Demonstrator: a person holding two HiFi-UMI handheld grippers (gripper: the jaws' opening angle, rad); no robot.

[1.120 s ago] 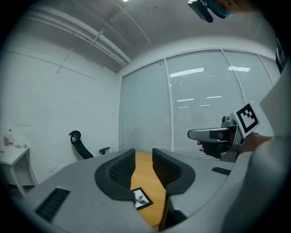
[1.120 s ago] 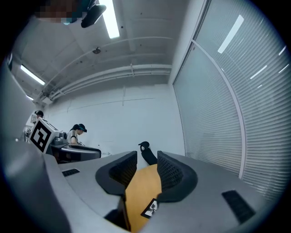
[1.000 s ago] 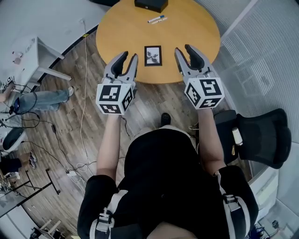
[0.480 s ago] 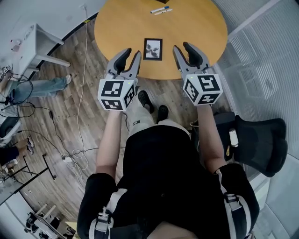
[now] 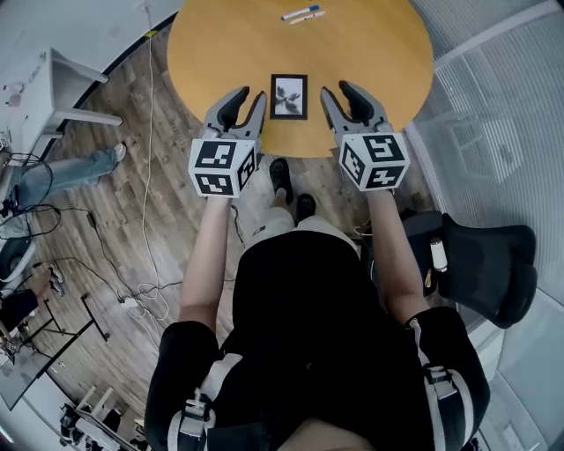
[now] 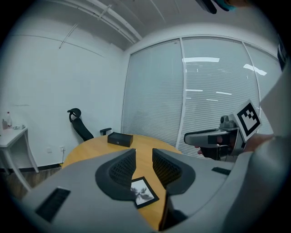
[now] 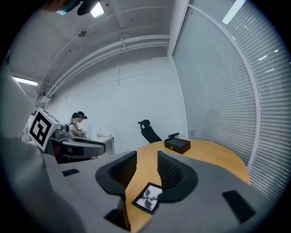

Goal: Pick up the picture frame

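Lying between the left hand-held gripper (image 5: 248, 96) and right hand-held gripper (image 5: 337, 91), both spread: picture frame (image 5: 289, 96)

I find bare worktop (image 5: 220, 53) on every side of the picture frame (image 5: 289, 96); the pens (image 5: 301, 13) lie well beyond it.

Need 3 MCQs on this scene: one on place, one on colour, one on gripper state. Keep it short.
1. Where is the picture frame?
A) standing on a shelf
B) flat on the table, between the left gripper and right gripper
C) held in the right gripper

2. Frame border colour?
A) black
B) white
C) red

3. Gripper state?
A) both shut
B) left shut on the frame
C) both open, empty

Answers:
1 B: the head view shows it lying near the table's near edge.
2 A: a black border surrounds the print.
3 C: each gripper view shows jaws apart, holding nothing.
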